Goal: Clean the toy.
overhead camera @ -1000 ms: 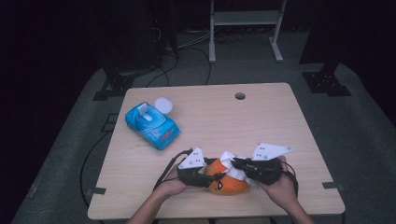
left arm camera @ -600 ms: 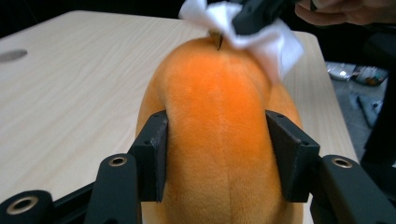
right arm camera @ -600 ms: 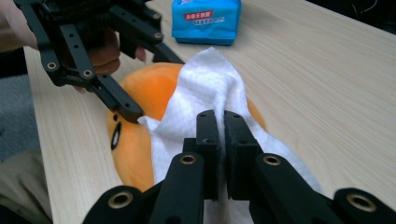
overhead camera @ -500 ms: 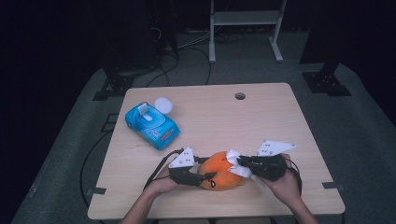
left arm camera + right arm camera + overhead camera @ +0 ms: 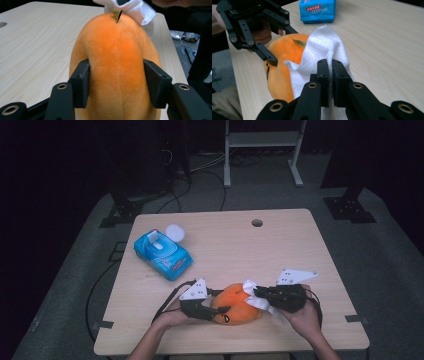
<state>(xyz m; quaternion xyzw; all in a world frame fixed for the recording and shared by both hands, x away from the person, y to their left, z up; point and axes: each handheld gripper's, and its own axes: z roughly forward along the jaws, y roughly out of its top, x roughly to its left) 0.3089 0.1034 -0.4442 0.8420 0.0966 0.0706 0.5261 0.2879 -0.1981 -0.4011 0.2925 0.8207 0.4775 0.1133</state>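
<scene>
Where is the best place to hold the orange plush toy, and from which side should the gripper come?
Probably across the orange plush toy at its narrower rounded end, coming level from the side away from the white wipe: the left gripper already straddles it there.

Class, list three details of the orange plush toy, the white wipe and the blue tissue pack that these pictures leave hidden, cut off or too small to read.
- Orange plush toy: its lower end runs off the bottom edge of the left gripper view, behind the left gripper.
- White wipe: in the right gripper view, the pinched part sits hidden between the right gripper jaws.
- Blue tissue pack: label print too small in the high view; top cut off in the right gripper view.
</scene>
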